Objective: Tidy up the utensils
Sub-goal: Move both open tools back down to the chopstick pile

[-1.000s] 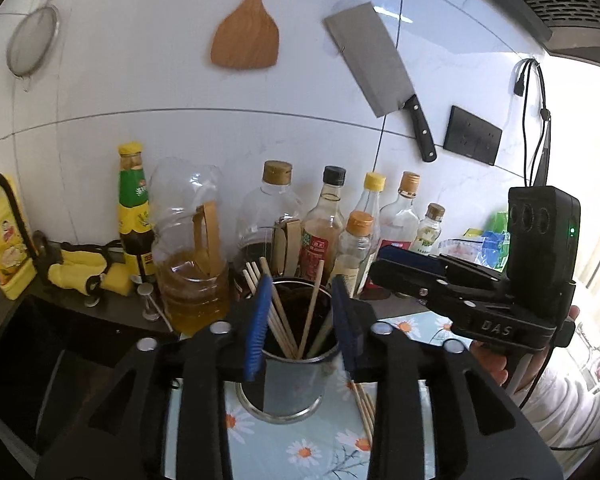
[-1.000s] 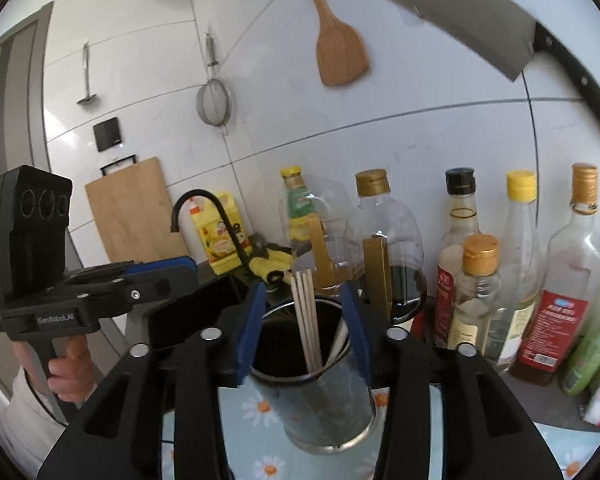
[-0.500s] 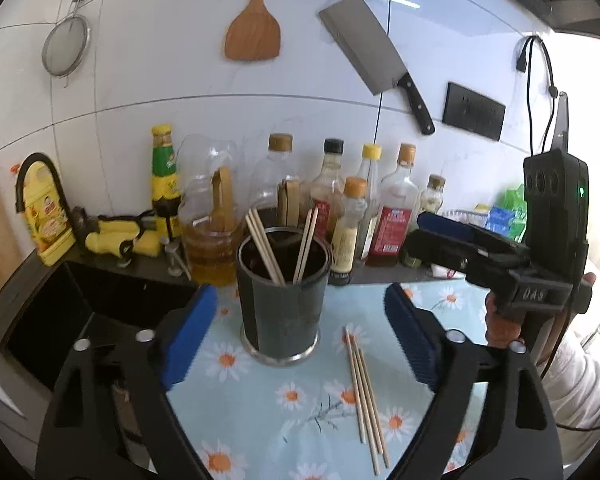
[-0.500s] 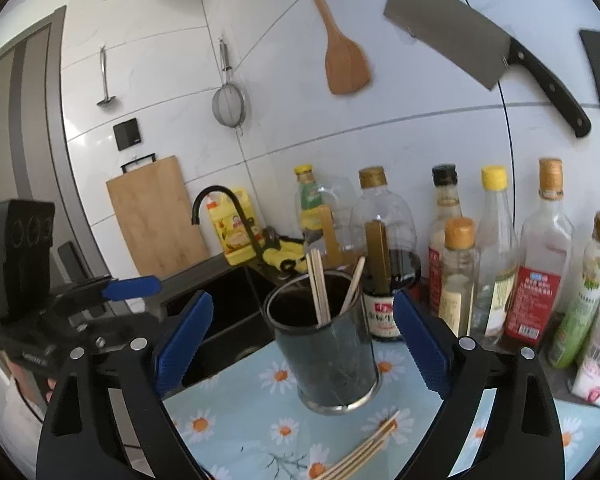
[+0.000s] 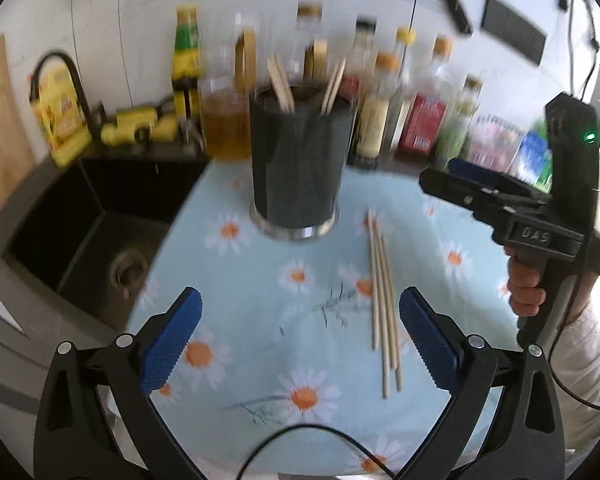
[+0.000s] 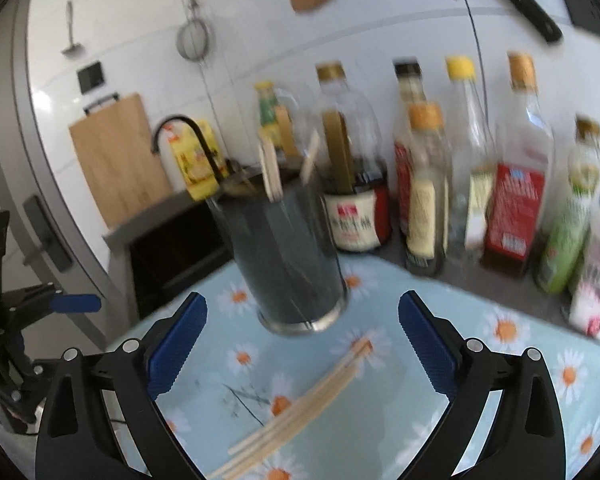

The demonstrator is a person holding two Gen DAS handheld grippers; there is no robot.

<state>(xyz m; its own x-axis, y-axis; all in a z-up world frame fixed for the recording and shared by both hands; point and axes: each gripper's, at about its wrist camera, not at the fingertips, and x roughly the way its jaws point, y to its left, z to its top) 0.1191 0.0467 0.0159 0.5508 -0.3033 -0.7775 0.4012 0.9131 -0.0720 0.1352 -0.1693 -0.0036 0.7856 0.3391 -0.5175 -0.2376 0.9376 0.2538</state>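
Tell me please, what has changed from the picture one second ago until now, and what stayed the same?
Both grippers dropped chopsticks into the dark holder, then drew back and tipped downward. The left gripper and right gripper went from nearly shut to wide, still opening, with nothing between their pads. Now the loose chopsticks on the daisy cloth are in view. The holder, its chopsticks and the bottles behind stayed put.

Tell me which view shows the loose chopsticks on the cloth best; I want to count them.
The left wrist view: the loose chopsticks lie whole and fairly sharp. The right wrist view shows them blurred, ends cut off.
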